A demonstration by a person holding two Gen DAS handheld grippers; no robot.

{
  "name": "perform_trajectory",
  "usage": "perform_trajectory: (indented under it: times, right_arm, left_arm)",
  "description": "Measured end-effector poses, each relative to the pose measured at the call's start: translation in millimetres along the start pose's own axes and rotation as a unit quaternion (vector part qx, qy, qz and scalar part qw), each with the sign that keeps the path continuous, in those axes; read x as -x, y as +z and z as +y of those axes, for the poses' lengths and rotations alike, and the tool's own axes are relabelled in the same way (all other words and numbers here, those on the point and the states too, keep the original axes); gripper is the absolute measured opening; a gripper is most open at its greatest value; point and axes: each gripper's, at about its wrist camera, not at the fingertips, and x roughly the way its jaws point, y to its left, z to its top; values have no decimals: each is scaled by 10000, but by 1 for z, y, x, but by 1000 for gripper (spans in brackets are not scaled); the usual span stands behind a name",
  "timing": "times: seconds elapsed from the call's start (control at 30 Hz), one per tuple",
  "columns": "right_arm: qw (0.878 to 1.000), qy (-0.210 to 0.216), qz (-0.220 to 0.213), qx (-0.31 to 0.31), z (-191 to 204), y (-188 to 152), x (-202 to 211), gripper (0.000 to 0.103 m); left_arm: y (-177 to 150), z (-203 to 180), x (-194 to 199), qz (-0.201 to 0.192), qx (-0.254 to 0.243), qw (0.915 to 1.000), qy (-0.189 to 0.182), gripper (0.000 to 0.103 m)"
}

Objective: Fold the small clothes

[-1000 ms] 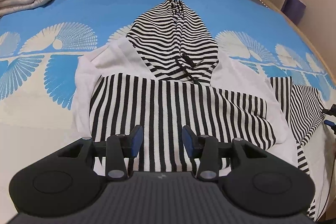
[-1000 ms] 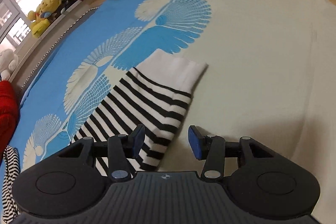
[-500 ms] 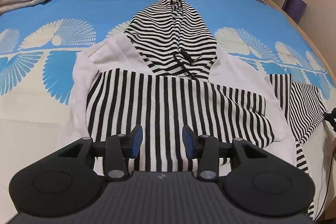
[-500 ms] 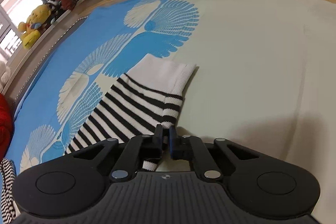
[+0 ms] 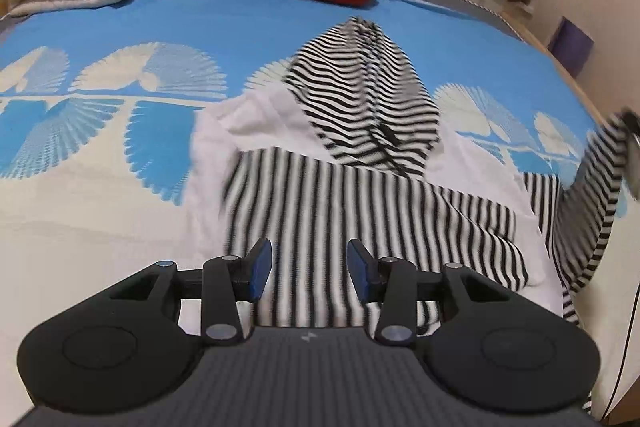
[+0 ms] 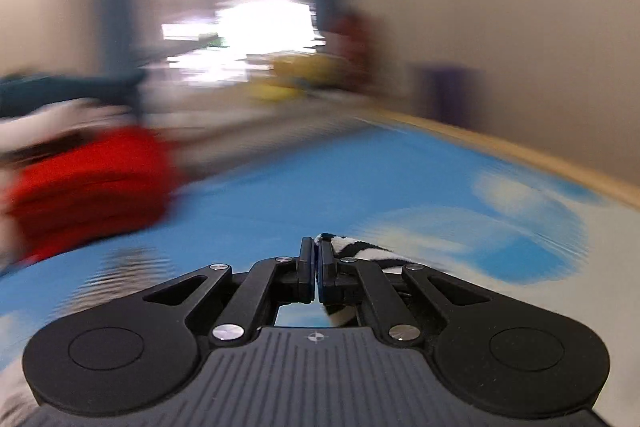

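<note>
Striped hoodie (image 5: pixel 320 211) flat on bed (image 5: pixel 80 227), hood at far end. Left claw (image 5: pixel 309 269) spread above near hem. Right claw (image 6: pixel 317 273) pinching striped sleeve (image 5: pixel 592 195), raised at right.

Matte black linkages with silver screws are seen on the left gripper (image 5: pixel 309 269) and right gripper (image 6: pixel 317 277); blue pads (image 5: pixel 261 269) line the fingers, behind which a ribbed grey housing is seen.

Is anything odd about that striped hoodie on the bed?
Yes: the hoodie lies flat, but its sleeve on the right is lifted off the bed, pinched in the shut right gripper. The left gripper is open.
</note>
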Motion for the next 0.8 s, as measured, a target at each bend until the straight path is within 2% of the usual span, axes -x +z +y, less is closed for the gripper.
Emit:
perform_trajectory:
  times: [0.07, 0.1, 0.13, 0.17, 0.2, 0.23, 0.27, 0.3, 0.37, 0.47, 0.53, 0.6, 0.67, 0.8]
  right_arm:
    - [9885, 1399, 326, 466, 73, -11, 16, 5]
    - [9723, 2130, 709, 651, 104, -21, 22, 5]
    - [9478, 2819, 1212, 862, 132, -33, 26, 9]
    - [9211, 3279, 1812, 1058, 157, -46, 28, 13]
    - [9042, 3429, 2256, 1180, 172, -55, 30, 14]
    - [8939, 3446, 2568, 1275, 184, -62, 34, 21]
    - [8918, 3337, 2745, 1342, 190, -64, 38, 26]
    - [8946, 3187, 2835, 1330, 192, -63, 41, 28]
    - [9107, 2790, 2866, 1031, 182, -52, 45, 37]
    - [9361, 2157, 2769, 231, 148, -35, 44, 43]
    - [9433, 1880, 2709, -375, 122, -39, 43, 43]
    - [9460, 1553, 2740, -765, 96, -53, 41, 43]
    - [9419, 1050, 3024, -1014, 77, -68, 27, 44]
    - [9355, 712, 3164, -1400, 48, -69, 10, 45]
  left_arm:
    - [2, 15, 5, -33, 205, 9998, 18, 46]
    - [4, 22, 8, -48, 314, 9995, 14, 46]
    - [5, 28, 10, -54, 393, 9992, 8, 46]
    - [6, 34, 12, -63, 468, 9989, -1, 46]
    - [7, 38, 14, -82, 530, 9986, -14, 46]
    - [8, 42, 16, -102, 575, 9983, -27, 46]
    - [10, 45, 17, -119, 610, 9981, -39, 46]
    - [11, 48, 18, -125, 649, 9978, -45, 46]
    - [11, 50, 18, -122, 721, 9973, -58, 46]
    - [10, 52, 12, -78, 805, 9967, -77, 46]
    - [8, 51, 3, 5, 832, 9965, -35, 46]
    - [5, 52, -8, 42, 934, 9956, -49, 46]
    - [3, 54, -22, 140, 1129, 9935, -91, 45]
    - [1, 56, -51, 275, 1577, 9866, -311, 44]
